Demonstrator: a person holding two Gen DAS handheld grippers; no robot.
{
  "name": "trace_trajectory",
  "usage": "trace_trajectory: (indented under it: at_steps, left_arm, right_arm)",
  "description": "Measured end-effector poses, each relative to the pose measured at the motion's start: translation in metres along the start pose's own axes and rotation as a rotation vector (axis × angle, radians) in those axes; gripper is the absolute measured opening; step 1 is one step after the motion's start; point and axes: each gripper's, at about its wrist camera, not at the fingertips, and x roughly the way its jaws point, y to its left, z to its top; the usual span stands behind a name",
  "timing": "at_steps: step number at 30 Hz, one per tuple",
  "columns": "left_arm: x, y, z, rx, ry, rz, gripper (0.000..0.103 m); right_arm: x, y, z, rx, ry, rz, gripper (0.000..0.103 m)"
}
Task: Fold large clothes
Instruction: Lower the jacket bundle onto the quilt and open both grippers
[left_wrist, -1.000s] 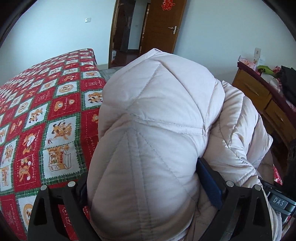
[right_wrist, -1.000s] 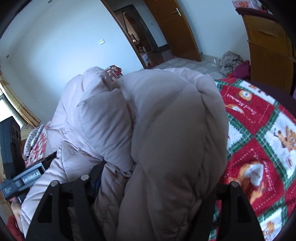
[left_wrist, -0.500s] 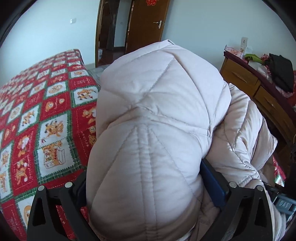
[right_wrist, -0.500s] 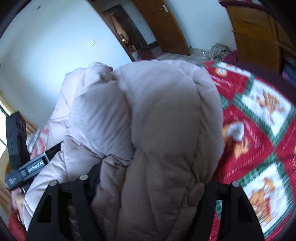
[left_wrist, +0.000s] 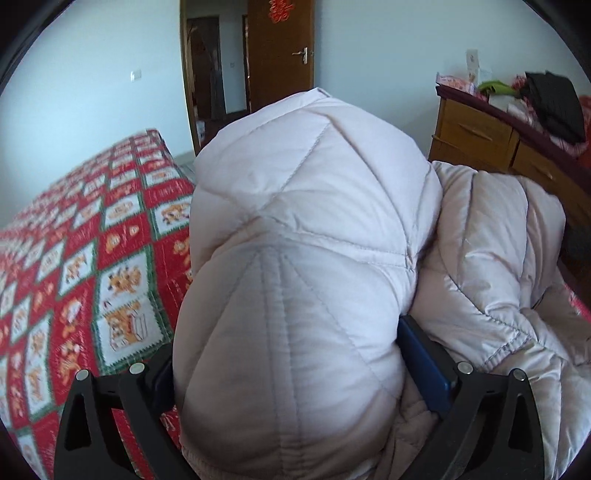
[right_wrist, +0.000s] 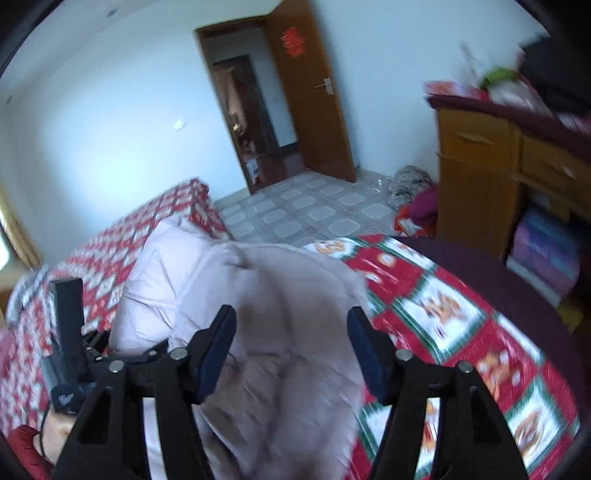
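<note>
Red teddy-bear bedding (right_wrist: 436, 306) fills the lower right. At bottom middle, the right gripper (right_wrist: 291, 354) has let go and lifted; its jaws, just closing a bit, stand apart with nothing between them. The left gripper (left_wrist: 288, 369) still squeezes the puffy pink coat (left_wrist: 295, 258), bundled mid-frame. One side is free for the next fold.

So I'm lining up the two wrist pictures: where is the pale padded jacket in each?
Left wrist: the jacket fills the centre, bulging up between the left gripper's fingers, which clamp it.
Right wrist: it lies lower centre-left on the bed, beyond the right gripper's open fingers, with nothing between them.
Shared landmark: the brown door with a red ornament.
</note>
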Motion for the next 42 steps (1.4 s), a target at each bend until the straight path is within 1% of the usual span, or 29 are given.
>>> trace_trajectory:
  at_steps: [1, 2, 4, 6, 8, 11, 13, 17, 20, 22, 24, 26, 27, 29, 30, 33, 36, 37, 38, 39, 41, 42]
  left_arm:
    - [0.0, 0.0, 0.0, 0.001, 0.001, 0.0, 0.102]
    - [0.001, 0.003, 0.0, -0.006, 0.006, -0.009, 0.102]
    - [0.004, 0.008, 0.001, -0.022, 0.016, -0.034, 0.102]
    - [0.006, 0.009, 0.002, -0.018, 0.021, -0.038, 0.102]
    - [0.008, 0.005, 0.004, -0.005, 0.019, -0.023, 0.102]
    - [0.011, 0.003, 0.006, -0.014, 0.019, -0.005, 0.102]
    - [0.015, 0.003, 0.007, -0.021, 0.022, 0.007, 0.102]
    - [0.013, 0.003, 0.005, -0.014, 0.018, 0.004, 0.102]
    - [0.011, 0.002, 0.004, -0.004, 0.011, -0.002, 0.102]
    - [0.01, 0.001, 0.004, 0.003, 0.01, -0.007, 0.102]
    - [0.01, 0.002, 0.005, -0.002, 0.01, -0.014, 0.102]
    - [0.01, 0.003, 0.005, -0.005, 0.009, -0.018, 0.102]
    - [0.01, 0.002, 0.005, -0.005, 0.006, -0.014, 0.103]
    - [0.007, 0.001, 0.004, -0.002, -0.005, 0.002, 0.103]
    - [0.007, 0.0, 0.004, -0.002, -0.007, 0.007, 0.103]
    - [0.004, -0.002, 0.004, 0.001, -0.025, 0.046, 0.103]
    - [-0.004, -0.012, 0.002, 0.035, -0.06, 0.128, 0.103]
    - [-0.007, -0.014, 0.001, 0.04, -0.066, 0.144, 0.103]
    - [-0.011, -0.015, 0.0, 0.045, -0.063, 0.164, 0.103]
    - [-0.014, -0.016, 0.0, 0.045, -0.048, 0.166, 0.102]
    - [-0.028, -0.008, 0.0, 0.011, 0.027, 0.11, 0.102]
    - [-0.033, -0.005, -0.001, -0.008, 0.041, 0.092, 0.102]
  right_arm:
    - [0.013, 0.005, -0.005, -0.011, 0.028, -0.028, 0.052]
    - [0.025, 0.005, -0.01, -0.007, 0.055, -0.042, 0.048]
    - [0.043, -0.006, -0.019, 0.053, 0.078, -0.043, 0.048]
    - [0.047, -0.013, -0.027, 0.108, 0.071, -0.03, 0.048]
    - [0.05, -0.015, -0.031, 0.102, 0.076, -0.042, 0.048]
    - [0.066, -0.016, -0.036, 0.067, 0.111, -0.046, 0.053]
    - [0.075, -0.016, -0.036, 0.069, 0.133, -0.061, 0.054]
    - [0.071, -0.005, -0.041, 0.033, 0.137, -0.127, 0.054]
    - [0.062, -0.009, -0.044, 0.026, 0.157, -0.117, 0.055]
    - [0.048, -0.007, -0.044, 0.022, 0.177, -0.142, 0.055]
    - [0.031, 0.003, -0.049, -0.003, 0.175, -0.175, 0.055]
    - [0.028, 0.006, -0.054, -0.021, 0.164, -0.195, 0.057]
    - [0.028, 0.004, -0.058, -0.002, 0.151, -0.188, 0.057]
    - [0.035, -0.01, -0.067, 0.112, 0.126, -0.133, 0.057]
    - [0.038, -0.014, -0.069, 0.135, 0.112, -0.124, 0.057]
    - [0.043, -0.013, -0.072, 0.135, 0.051, -0.153, 0.061]
    - [0.044, -0.01, -0.07, 0.12, 0.044, -0.189, 0.061]
    - [0.043, -0.01, -0.069, 0.119, 0.039, -0.193, 0.063]
    - [0.043, -0.01, -0.069, 0.12, 0.036, -0.195, 0.064]
    - [0.039, -0.01, -0.07, 0.123, 0.032, -0.195, 0.066]
    - [0.035, -0.012, -0.07, 0.132, 0.033, -0.183, 0.067]
    - [0.033, -0.014, -0.068, 0.133, 0.042, -0.17, 0.067]
